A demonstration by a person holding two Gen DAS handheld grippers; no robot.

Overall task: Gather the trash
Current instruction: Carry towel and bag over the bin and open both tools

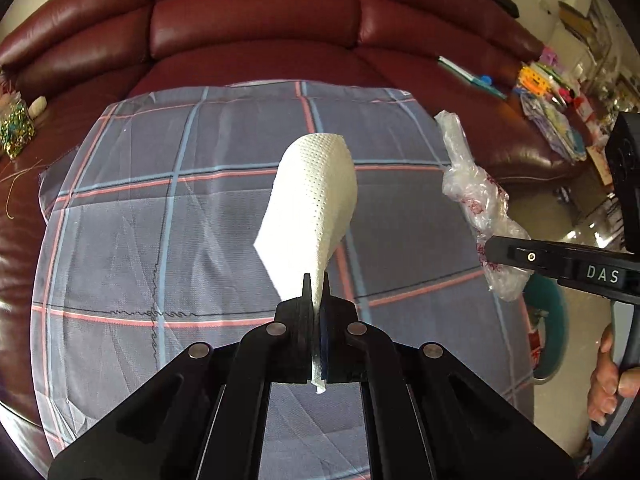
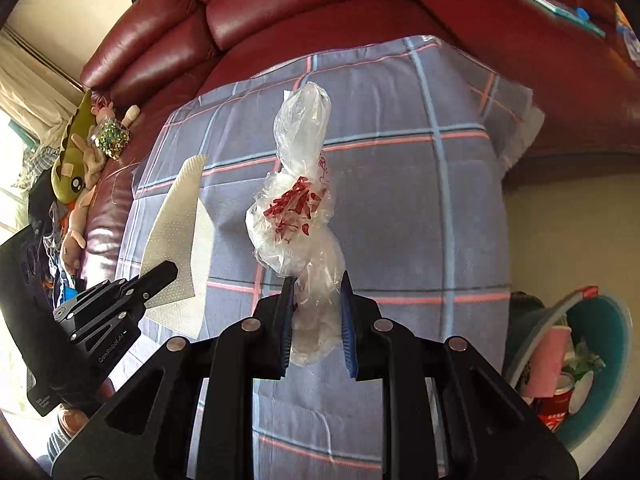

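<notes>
While the left gripper (image 1: 316,288) pinches a paper towel (image 1: 316,204) between its fingers, the right gripper (image 2: 316,284) clamps a plastic bag (image 2: 296,216).

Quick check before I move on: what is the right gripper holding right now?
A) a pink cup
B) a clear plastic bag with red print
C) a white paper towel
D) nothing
B: the right gripper has its jaws closed on the plastic bag; the paper towel is in the left gripper.
</notes>
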